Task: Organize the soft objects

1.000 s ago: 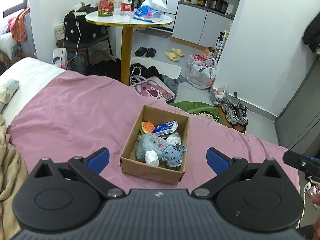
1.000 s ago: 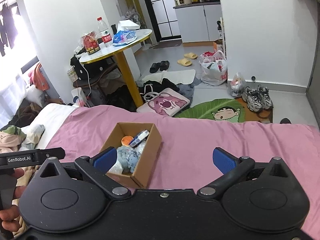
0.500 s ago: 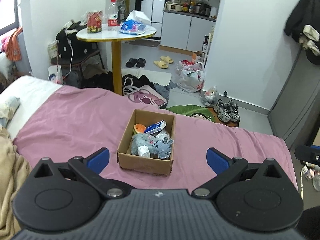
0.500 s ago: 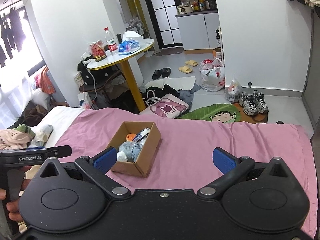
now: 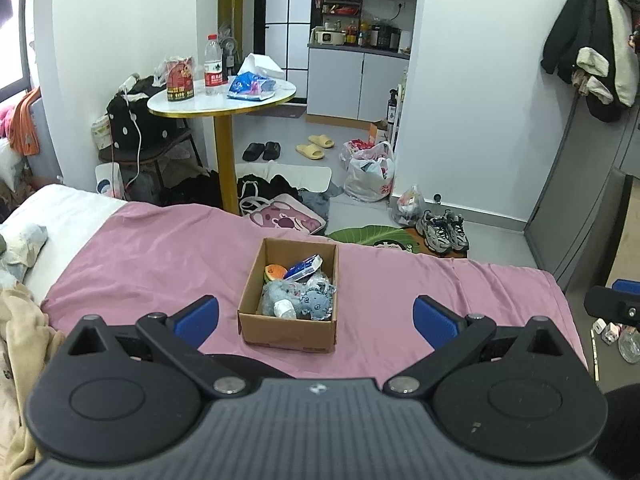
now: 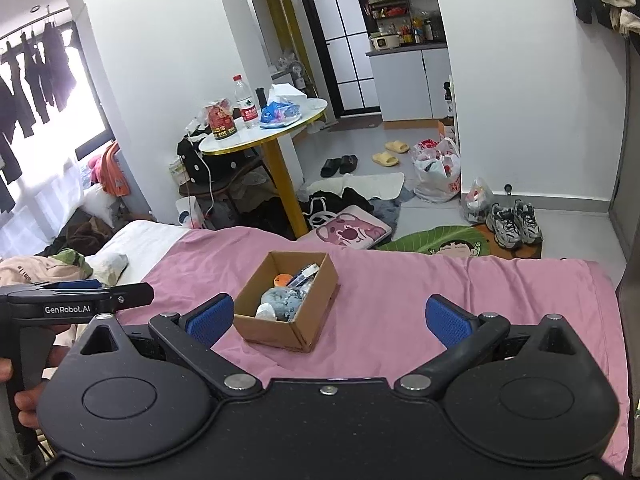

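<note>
We see both grippers held above the near edge of a bed covered with a pink sheet (image 5: 160, 248). The left gripper (image 5: 316, 316) has its blue-padded fingers spread wide apart, nothing between them but air; the right gripper (image 6: 330, 316) likewise stands spread wide and empty. A cardboard box (image 5: 288, 330) sits on the sheet, well ahead of both tools and not touched by either. Inside it we make out a grey plush toy (image 5: 280, 294), a blue-grey plush (image 5: 316, 300) pressed against it, a small white piece (image 5: 285, 309) at the front, an orange item (image 5: 274, 271) at the back left corner and a blue-and-white packet (image 5: 304, 269) leaning at the back. In the right wrist view the same box (image 6: 276, 328) appears left of centre, and a hand (image 6: 24, 396) grips the handle of the left tool at the frame's left edge. Beyond the bed stands a round table (image 5: 224, 100) with a bottle (image 5: 213, 66) on it, and sneakers (image 5: 442, 230) lie on the floor.
</note>
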